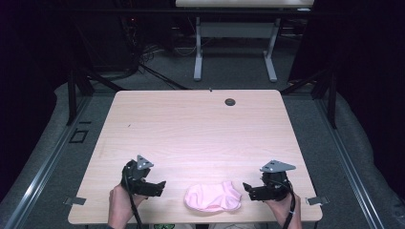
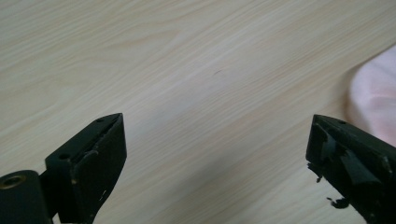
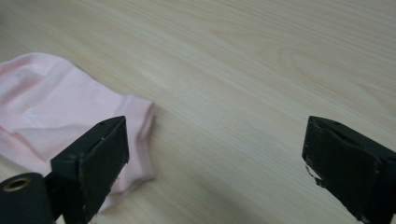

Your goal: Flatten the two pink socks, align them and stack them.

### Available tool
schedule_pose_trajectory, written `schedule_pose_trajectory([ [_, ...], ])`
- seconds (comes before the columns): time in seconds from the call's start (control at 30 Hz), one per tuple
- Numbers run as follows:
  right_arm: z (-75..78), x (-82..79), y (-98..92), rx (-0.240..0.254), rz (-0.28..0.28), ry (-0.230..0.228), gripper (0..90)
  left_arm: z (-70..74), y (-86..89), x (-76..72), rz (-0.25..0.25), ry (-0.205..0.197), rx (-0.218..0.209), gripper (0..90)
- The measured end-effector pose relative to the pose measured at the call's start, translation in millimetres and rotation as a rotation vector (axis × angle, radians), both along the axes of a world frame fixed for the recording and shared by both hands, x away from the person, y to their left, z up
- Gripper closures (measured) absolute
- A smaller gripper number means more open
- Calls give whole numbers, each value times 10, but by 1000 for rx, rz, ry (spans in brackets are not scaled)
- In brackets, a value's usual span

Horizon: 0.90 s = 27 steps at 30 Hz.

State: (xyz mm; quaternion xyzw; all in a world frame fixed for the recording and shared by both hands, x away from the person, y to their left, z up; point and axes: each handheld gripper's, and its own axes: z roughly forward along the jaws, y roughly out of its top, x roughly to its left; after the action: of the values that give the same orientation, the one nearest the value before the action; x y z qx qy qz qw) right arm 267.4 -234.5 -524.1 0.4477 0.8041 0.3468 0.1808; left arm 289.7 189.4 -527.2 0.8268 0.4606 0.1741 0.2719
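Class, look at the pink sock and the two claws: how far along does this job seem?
Done, it seems: the pink sock lies folded flat near the table's front edge. In hand: nothing; the left claw and right claw stand open on either side of it, apart from the cloth. Left: probably nothing more than drawing the hands away.

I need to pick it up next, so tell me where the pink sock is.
In the high view the pink sock lies flat near the table's near edge, between the left tongs and right tongs, touching neither.
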Motion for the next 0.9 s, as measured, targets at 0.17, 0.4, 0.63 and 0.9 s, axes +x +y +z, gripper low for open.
schedule_pose_trajectory([
  [0.17,-58,9,-262,-27,-79,-6,13,-180,275,30,80,16,12,12],
  [0.4,-330,110,-625,-40,-200,29,0,-440,602,103,192,10,12,1],
  [0.63,-608,249,-842,-52,-231,50,0,-585,792,141,247,-26,-47,0],
  [0.9,-657,238,-920,-16,-244,7,0,-658,856,113,241,-108,-91,0],
])
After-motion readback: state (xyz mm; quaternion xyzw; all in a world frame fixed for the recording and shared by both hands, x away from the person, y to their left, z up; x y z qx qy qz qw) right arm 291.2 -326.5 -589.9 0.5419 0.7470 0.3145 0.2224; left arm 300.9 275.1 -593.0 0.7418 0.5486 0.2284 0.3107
